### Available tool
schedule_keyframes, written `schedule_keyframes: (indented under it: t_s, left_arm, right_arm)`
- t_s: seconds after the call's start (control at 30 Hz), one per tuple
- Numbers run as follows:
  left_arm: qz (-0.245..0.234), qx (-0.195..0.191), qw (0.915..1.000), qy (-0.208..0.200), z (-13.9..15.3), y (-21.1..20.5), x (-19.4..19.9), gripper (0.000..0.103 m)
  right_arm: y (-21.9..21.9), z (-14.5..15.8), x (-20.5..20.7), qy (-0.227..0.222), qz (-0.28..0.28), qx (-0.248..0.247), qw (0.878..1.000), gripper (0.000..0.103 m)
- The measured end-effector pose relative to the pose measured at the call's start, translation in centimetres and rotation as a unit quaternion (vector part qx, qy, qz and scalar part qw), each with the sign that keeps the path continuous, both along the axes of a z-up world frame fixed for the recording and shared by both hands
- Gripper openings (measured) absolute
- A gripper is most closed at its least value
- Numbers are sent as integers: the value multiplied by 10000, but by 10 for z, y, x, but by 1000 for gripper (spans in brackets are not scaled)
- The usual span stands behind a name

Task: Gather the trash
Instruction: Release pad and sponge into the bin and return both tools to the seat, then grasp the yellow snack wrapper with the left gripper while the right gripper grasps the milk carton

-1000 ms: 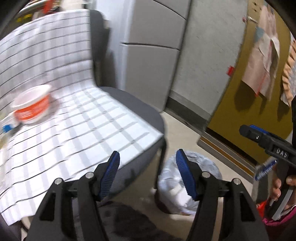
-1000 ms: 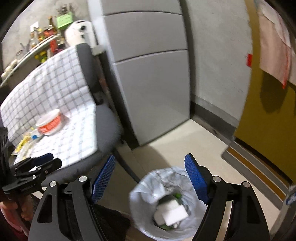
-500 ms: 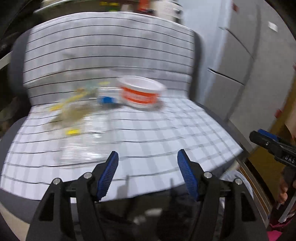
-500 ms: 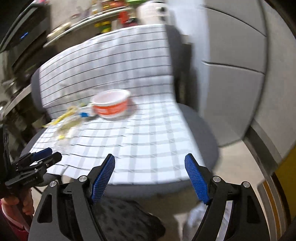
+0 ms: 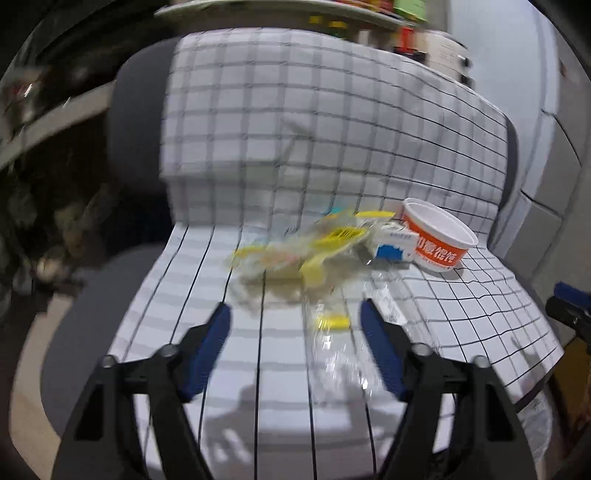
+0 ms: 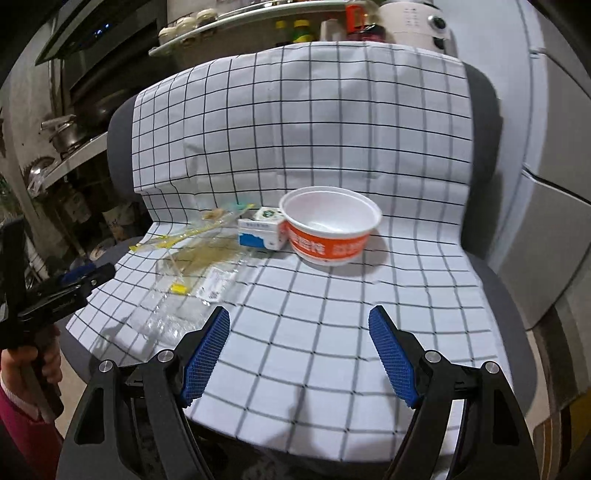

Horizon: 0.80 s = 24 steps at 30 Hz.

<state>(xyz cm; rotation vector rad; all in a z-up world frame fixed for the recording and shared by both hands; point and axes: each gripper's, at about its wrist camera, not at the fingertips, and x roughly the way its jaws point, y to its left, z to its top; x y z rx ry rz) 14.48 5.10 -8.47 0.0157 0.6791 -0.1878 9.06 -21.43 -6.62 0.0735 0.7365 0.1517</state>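
Trash lies on a checked cloth (image 6: 332,306) over a grey chair seat. An orange-and-white paper bowl (image 6: 330,229) (image 5: 437,240) stands empty and upright. Against its left side lies a small blue-and-white carton (image 6: 260,230) (image 5: 393,243). Left of that are crumpled clear wrappers with yellow strips (image 5: 317,251) (image 6: 184,254), and a clear plastic bag (image 5: 343,354) (image 6: 173,317) lies nearer the front edge. My left gripper (image 5: 295,325) hovers above the clear bag, its jaws opening, with nothing pressed between them. My right gripper (image 6: 299,328) stands open over bare cloth, short of the bowl.
The chair's grey backrest (image 6: 484,110) rises behind the cloth. Shelves with jars and pots (image 6: 258,14) run behind and to the left. A grey cabinet (image 6: 554,184) stands at the right. A hand (image 6: 33,365) holds the left gripper's handle at the left edge.
Both views swung left from the white-lined bin on the floor to the chair seat. The trash now lies straight ahead. The left jaws stand wider than before.
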Motion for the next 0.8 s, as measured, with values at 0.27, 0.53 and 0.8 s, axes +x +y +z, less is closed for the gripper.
schedule_keyframes:
  t_s: [0.27,0.53,0.8]
  left_arm:
    - [-529,1206,9912,95,-21,-62,68,80]
    - [-559,2308,9703,470,-56,-87,116,63]
    - [-134,1119,9930,361,-18,-42,112,0]
  right_arm:
    - [-3,-10,28,152,-42,-39,9999,78]
    - [-21,-20,46,325,-182,-81,9993,78]
    - [-14,-23,57,345,-106,-94,9993,78]
